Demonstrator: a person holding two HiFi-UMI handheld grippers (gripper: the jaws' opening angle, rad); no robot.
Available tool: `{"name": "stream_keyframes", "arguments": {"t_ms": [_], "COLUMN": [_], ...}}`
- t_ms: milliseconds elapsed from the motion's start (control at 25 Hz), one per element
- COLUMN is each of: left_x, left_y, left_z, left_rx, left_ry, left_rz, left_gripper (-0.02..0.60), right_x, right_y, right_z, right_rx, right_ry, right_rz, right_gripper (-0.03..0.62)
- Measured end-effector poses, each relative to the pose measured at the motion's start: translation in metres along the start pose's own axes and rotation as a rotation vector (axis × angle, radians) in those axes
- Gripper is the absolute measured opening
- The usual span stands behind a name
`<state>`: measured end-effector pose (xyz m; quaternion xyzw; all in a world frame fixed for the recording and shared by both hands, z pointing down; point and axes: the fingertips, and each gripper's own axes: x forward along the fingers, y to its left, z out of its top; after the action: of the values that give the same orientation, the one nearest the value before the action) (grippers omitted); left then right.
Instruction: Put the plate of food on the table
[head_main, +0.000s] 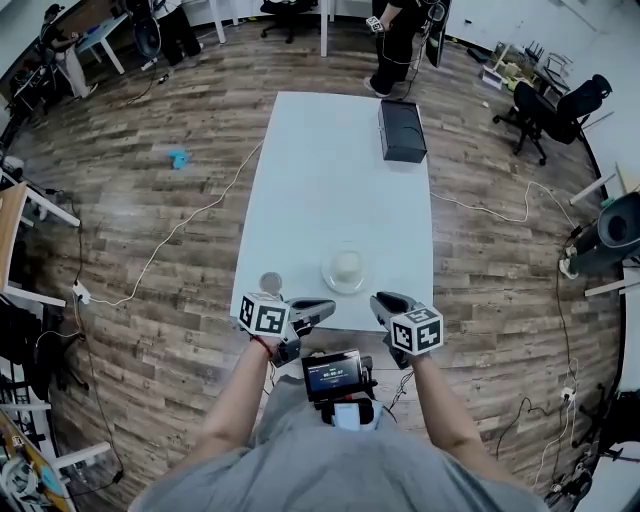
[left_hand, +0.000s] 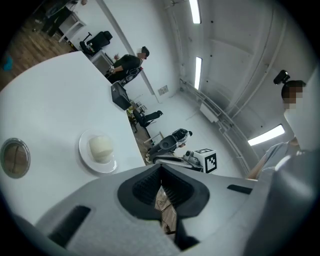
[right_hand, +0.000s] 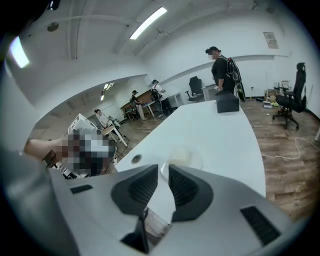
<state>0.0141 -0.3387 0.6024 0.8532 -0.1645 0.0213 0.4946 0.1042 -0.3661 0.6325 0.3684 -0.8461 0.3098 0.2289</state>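
left gripper (left_hand: 161, 169): jaws closed, ribbed black pads (left_hand: 144, 187) meet at the tips, nothing between them. right gripper (right_hand: 164, 167): jaws a narrow gap apart, pads (right_hand: 183, 187) clear, nothing gripped. Bare table top shows through the gap.

plate (head_main: 345, 270): sits flat on the white table (head_main: 330, 180) close to its near edge. It holds the food (head_main: 347, 264), one pale rounded lump. Neither gripper touches the plate.

Positions relative to the plate:
- left gripper is near-left of it and right gripper near-right, both over the table's near edge, with the plate between and just beyond them.
- small round disc (head_main: 271, 283), brownish with a pale rim, lies flat just left of it, not touching.
- black box (head_main: 402, 130) is well beyond it, at the table's far end and slightly right. No label on it can be read.
- chest-mounted device with lit screen (head_main: 333, 374) is on the near side, between the forearms. There is text on the screen but it is too small to read.
- standing person (head_main: 400, 40) is far beyond it, past the black box.
- blue object (head_main: 178, 157) is on the wood floor, far left and beyond.
- office chair (head_main: 555, 110) is far right and beyond.

Markings: the marker cube on the left gripper (head_main: 264, 316) and the one on the right gripper (head_main: 417, 330) carry black-and-white square code patterns, no letters.
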Motion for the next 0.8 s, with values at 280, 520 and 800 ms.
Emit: {"name": "stream_keyframes", "arguments": {"t_ms": [280, 520, 800], "left_x": [-0.014, -0.015, -0.014], "left_y": [-0.009, -0.019, -0.046], "left_z": [-0.006, -0.019, -0.024], "left_rx": [0.165, 0.327, 0.466], "left_ry": [-0.033, -0.057, -0.127], "left_rz": [0.126, 0.242, 0.303], "left_gripper": [0.020, 0.020, 0.020], "right_x": [-0.030, -0.055, -0.085], "right_y": [0.023, 0.035, 0.040], "right_z": [-0.006, -0.022, -0.037], "right_rx": [-0.085, -0.158, -0.162], "right_ry": [-0.050, -0.058, -0.094], "right_rz": [0.019, 0.015, 0.027], "right_gripper": [0.063, 0.063, 0.063]}}
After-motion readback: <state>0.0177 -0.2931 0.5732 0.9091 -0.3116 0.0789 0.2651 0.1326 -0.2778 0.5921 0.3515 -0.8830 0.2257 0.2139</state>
